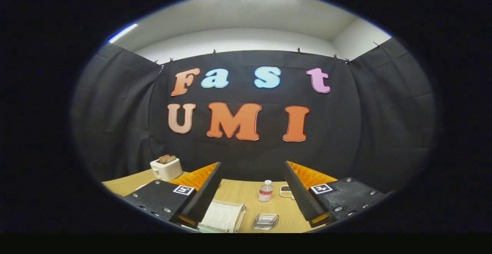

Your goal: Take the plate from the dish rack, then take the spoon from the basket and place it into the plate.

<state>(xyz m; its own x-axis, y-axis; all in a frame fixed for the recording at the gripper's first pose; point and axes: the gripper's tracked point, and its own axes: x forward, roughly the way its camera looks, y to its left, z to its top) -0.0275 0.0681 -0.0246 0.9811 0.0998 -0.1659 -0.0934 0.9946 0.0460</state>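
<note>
Gripper (251, 186) is raised above the wooden table (246, 198), fingers spread wide apart, nothing between them. Open tabletop shows in the gap.

Through that gap: a small clear bottle (265, 191) with a red label stands upright, roughly centred between the fingers and beyond them. Just beside it, close against the right finger, a small patterned item (286, 191), partly hidden by the finger; can't tell what it is. Nearer, below the bottle, a clear glass dish (265, 221) lies flat on bare wood. Left of it, by the left finger, a white ribbed tray-like thing (223, 216), partly cut off; could be the dish rack, can't confirm.

Toaster (166, 168) with bread in the slots sits beyond the left finger near the table's far left edge.

Can't pick out plate, spoon or basket for certain.

Bare wood runs between bottle and glass dish.
</note>
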